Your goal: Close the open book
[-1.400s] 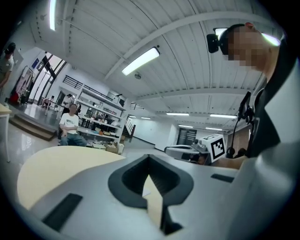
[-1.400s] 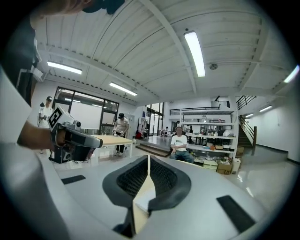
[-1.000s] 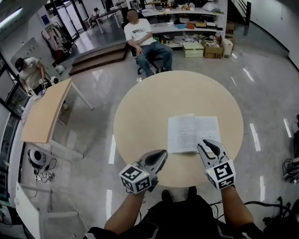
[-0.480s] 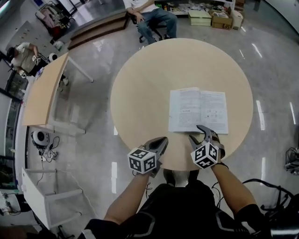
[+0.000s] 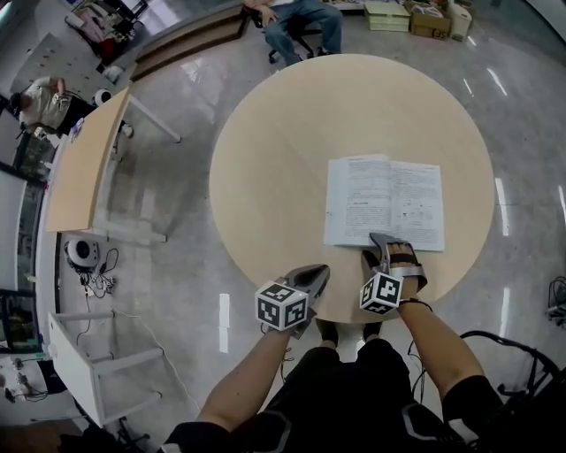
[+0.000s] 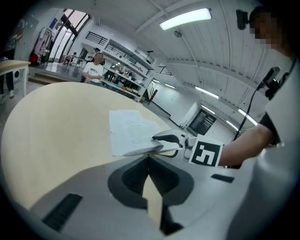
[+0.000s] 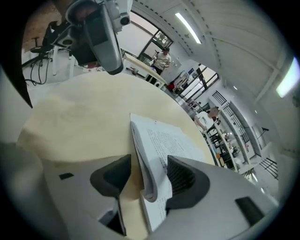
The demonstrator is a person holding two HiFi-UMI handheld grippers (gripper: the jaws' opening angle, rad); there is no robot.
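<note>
The open book (image 5: 385, 202) lies flat, pages up, on the right half of the round beige table (image 5: 283, 159). My right gripper (image 5: 376, 244) is at the book's near edge by the left-hand pages. Its jaws are opening. In the right gripper view the curled edge of the page stack (image 7: 149, 164) stands between them, with a gap on the left side, so my right gripper (image 7: 147, 174) is not pressing it. My left gripper (image 5: 317, 274) hovers over the table's near rim, left of the book, with its jaws together at the tip (image 6: 149, 158). The book (image 6: 129, 131) lies ahead of it and to the right.
A person sits on a chair (image 5: 301, 18) beyond the table's far side. A rectangular wooden table (image 5: 80, 164) stands to the left, with another person (image 5: 35, 97) bent over beside it. A white frame (image 5: 97, 372) stands at lower left. Boxes (image 5: 429, 18) lie on the floor at top right.
Both grippers have come down toward the table's near edge. The right one has rolled over and its jaws have spread around the book's near edge. The left has stayed shut.
</note>
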